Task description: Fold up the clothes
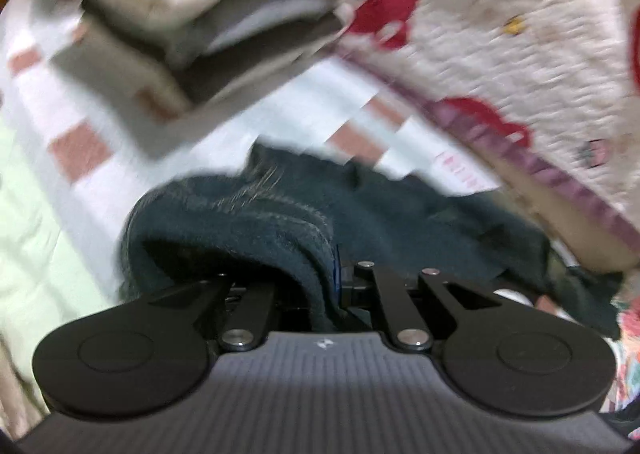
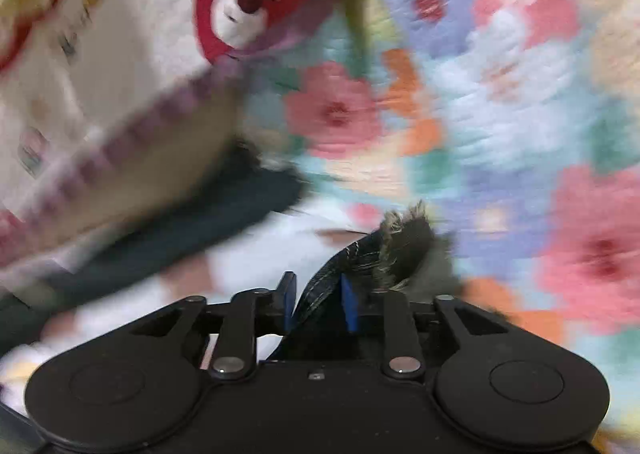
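Gripping the soft, limp fleece [image 1: 280,213], we pinch its hem in the left gripper [image 1: 320,286]; the right gripper [image 2: 318,302] clamps its fuzzy edge; it sags, so hems hold best.

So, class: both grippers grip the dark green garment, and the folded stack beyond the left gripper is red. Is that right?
One detail is wrong. The folded stack is cream and grey, not red, as the left wrist view shows. Both the left gripper and right gripper do grip the dark green garment.
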Demonstrator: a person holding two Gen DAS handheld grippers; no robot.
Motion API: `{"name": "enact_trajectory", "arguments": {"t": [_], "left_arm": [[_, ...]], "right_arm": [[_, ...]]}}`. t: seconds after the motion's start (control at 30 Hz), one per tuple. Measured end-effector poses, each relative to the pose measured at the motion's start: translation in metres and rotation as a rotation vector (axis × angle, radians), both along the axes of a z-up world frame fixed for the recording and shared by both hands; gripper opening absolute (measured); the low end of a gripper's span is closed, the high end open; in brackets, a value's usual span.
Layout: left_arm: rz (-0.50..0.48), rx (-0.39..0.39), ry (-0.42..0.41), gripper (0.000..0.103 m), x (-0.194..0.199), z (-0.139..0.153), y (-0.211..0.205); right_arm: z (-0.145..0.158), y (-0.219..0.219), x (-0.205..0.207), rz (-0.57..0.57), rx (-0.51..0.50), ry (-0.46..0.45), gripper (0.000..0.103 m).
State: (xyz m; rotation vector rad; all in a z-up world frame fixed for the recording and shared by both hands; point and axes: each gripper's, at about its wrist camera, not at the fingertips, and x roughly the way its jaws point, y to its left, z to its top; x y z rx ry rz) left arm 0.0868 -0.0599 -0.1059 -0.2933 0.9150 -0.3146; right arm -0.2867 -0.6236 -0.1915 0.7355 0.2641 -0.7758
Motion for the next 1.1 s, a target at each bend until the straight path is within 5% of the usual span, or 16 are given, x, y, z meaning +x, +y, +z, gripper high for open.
{"name": "enact_trajectory", "arguments": {"t": [0.07, 0.1, 0.27, 0.37, 0.47, 0.6, 0.8, 1.1], "left_arm": [[0.001, 0.024, 0.018, 0.008, -0.001, -0.007, 0.002], [-0.005, 0.034, 0.015, 0.008, -0.004, -0.009, 0.004], [-0.013, 0.068, 0.007, 0.009, -0.013, -0.016, 0.005], [-0.016, 0.094, -0.003, 0.009, -0.015, -0.017, 0.001], [-0.018, 0.107, -0.007, 0.01, -0.016, -0.018, -0.001], [-0.016, 0.11, -0.003, 0.01, -0.017, -0.017, -0.001], [-0.02, 0.132, -0.011, 0.011, -0.018, -0.017, -0.004], [-0.032, 0.157, -0.019, 0.011, -0.017, -0.02, -0.008]], "right_arm": [[-0.022, -0.021, -0.02, 0.001, 0.177, -0.295, 0.036], [-0.027, -0.024, -0.028, -0.033, 0.197, -0.315, 0.039], [-0.021, -0.006, -0.051, -0.129, 0.057, -0.024, 0.041], [-0.023, 0.011, -0.078, -0.192, 0.043, 0.056, 0.04], [-0.037, 0.023, -0.112, -0.293, 0.07, 0.092, 0.043], [-0.067, 0.024, -0.141, -0.321, 0.225, -0.017, 0.047], [-0.068, 0.044, -0.12, -0.185, 0.255, -0.109, 0.05], [-0.066, 0.02, -0.067, -0.279, 0.263, 0.13, 0.052]]}}
